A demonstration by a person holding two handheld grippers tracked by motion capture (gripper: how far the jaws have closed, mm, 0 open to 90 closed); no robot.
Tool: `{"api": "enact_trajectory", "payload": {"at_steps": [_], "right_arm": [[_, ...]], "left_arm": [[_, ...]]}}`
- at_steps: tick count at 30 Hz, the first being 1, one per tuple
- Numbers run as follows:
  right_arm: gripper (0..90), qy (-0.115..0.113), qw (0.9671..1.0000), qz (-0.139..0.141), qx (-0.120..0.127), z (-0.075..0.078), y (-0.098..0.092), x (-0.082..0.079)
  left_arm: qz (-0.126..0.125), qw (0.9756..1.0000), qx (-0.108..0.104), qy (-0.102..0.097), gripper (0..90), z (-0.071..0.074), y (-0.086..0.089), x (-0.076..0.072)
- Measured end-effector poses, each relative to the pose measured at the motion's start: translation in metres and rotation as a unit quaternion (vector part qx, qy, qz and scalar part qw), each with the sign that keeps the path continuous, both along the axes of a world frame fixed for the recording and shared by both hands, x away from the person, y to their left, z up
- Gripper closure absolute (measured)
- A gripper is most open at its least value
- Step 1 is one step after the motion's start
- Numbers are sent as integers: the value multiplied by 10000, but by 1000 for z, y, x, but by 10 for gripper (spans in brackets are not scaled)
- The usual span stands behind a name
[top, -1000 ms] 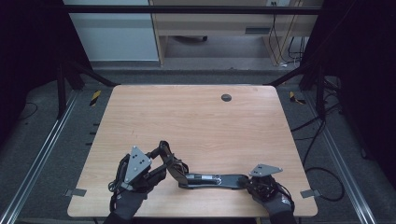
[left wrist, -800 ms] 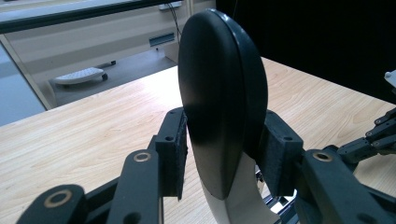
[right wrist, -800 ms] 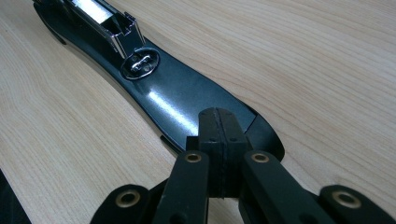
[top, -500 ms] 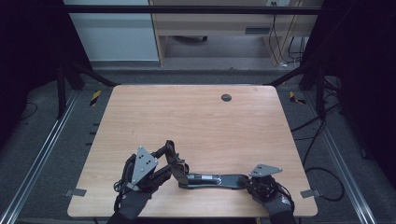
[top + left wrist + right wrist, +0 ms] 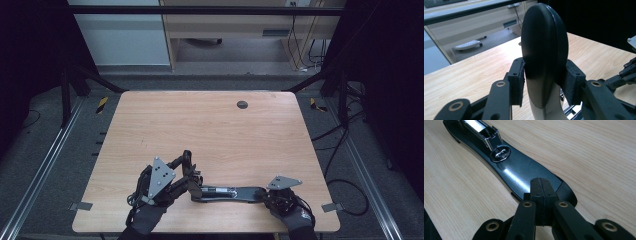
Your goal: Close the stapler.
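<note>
**Colours and patterns at the bench**

Bench [image 5: 210, 130]: pale wood, fine brown grain in long streaks; one small dark round spot near the far edge.

Stapler [image 5: 524, 173]: glossy black base with white highlights, bright chrome metal channel and oval plate on it. Upright arm [image 5: 544, 50] matt black, lighter grey-white below.

Left gripper [image 5: 187, 172]: black; fingers [image 5: 517, 82] matt black with brass-coloured rivet rings; pale grey three-cornered plate on top.

Right gripper [image 5: 541, 192]: black, same brass-coloured rings; grey plate on top too.

Gloves [image 5: 145, 220]: black.

Floor [image 5: 45, 140]: dark grey, with yellow-and-black striped tape marks.
</note>
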State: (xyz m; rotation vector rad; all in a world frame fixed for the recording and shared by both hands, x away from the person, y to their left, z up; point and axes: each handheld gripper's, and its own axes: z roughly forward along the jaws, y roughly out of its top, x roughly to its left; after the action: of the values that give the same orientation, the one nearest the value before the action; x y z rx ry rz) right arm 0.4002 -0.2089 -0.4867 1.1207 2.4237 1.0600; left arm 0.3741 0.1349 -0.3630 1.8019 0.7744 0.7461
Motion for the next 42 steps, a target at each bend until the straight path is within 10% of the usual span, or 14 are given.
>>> {"api": "enact_trajectory", "payload": {"at_steps": [42], "right_arm": [[900, 0, 10000, 4, 46, -1, -1, 0]], "left_arm": [[81, 9986, 409, -331, 575, -1, -31, -3]]}}
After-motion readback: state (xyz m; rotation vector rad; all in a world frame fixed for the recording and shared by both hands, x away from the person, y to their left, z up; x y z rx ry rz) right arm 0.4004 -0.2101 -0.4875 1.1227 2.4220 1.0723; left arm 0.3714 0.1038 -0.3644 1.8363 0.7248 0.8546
